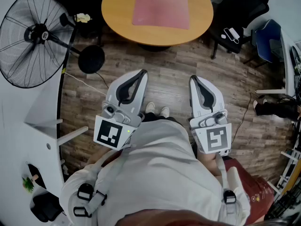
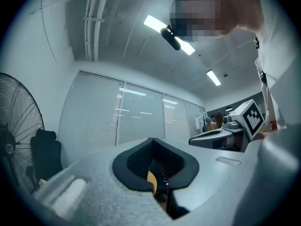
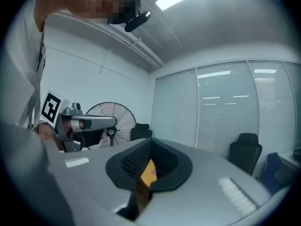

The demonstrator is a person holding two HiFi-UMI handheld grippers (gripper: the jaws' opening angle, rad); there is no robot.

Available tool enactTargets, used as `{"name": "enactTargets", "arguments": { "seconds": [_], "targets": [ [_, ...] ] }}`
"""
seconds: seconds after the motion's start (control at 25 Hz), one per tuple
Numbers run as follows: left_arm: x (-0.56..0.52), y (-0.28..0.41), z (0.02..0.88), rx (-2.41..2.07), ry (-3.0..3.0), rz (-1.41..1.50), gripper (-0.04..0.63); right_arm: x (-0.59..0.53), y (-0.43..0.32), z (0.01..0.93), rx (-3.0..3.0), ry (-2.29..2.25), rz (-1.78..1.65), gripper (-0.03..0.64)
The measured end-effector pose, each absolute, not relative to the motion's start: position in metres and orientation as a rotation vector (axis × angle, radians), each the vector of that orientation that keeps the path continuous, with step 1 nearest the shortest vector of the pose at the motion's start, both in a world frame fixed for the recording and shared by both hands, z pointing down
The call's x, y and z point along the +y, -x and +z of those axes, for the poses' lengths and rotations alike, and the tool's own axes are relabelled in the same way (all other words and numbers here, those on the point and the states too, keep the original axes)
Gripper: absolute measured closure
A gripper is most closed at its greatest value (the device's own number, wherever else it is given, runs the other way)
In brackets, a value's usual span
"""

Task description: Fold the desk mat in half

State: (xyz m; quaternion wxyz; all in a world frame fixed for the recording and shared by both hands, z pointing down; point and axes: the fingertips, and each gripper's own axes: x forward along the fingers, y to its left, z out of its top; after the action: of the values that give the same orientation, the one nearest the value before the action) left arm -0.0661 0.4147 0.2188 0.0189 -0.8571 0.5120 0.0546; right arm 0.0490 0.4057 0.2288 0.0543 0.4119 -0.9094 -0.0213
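A pink desk mat point(image 1: 161, 9) lies flat and unfolded on the round wooden table point(image 1: 117, 13) at the top of the head view. Both grippers are held close to the person's body, well short of the table and above the wood floor. My left gripper point(image 1: 142, 72) points toward the table with its jaws shut and nothing between them. My right gripper point(image 1: 193, 78) stands beside it, also shut and empty. In the left gripper view, the left gripper point(image 2: 153, 142) shows only a sliver of the table through its closed jaws. The right gripper point(image 3: 148, 145) shows the same in its own view.
A large standing fan point(image 1: 33, 34) with a round black base point(image 1: 91, 59) stands at the left. A white desk point(image 1: 28, 140) runs along the left edge. Black chairs point(image 1: 235, 18) flank the table, and a blue chair point(image 1: 269, 41) is at the right. A cable point(image 1: 244, 112) trails on the floor.
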Motion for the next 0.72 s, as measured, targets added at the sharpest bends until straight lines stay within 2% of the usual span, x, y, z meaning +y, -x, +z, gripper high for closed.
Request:
{"name": "enactTargets", "arguments": {
  "seconds": [0.48,0.72],
  "targets": [
    [0.405,0.120,0.232,1.597,2.668,0.168,0.591,0.392,-0.004,0.231,-2.755,-1.298,-0.108,0.613],
    [0.388,0.124,0.229,1.582,2.654,0.213,0.591,0.377,0.003,0.233,-2.775,-1.276,-0.140,0.614]
  ]
}}
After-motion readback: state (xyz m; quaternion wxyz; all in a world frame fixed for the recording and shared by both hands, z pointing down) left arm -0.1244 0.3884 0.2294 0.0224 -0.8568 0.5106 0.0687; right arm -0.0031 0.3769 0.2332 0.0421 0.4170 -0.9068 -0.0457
